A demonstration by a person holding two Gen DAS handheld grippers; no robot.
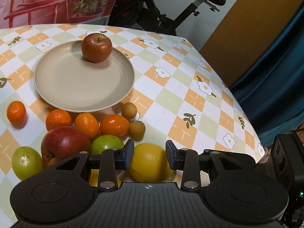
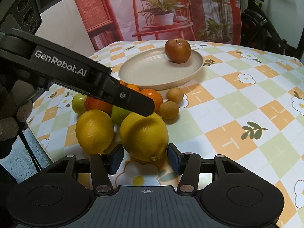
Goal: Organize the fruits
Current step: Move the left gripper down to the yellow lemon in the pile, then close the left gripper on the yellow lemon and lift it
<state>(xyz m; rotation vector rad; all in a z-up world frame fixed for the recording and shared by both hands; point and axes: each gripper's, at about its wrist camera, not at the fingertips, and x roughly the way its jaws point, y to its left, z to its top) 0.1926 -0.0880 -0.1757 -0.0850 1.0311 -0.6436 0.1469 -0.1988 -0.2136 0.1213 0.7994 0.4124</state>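
A beige plate holds one red apple. Before it lies a pile: several oranges, a red apple, two green fruits, two small brown fruits and two lemons. My left gripper is open, its pads on either side of a lemon, above it. My right gripper is open, its pads flanking the near end of that same lemon. The left gripper's finger reaches over the lemon.
The table has a checked floral cloth; its right edge drops off near a teal curtain. An exercise bike and a printed backdrop stand behind the table.
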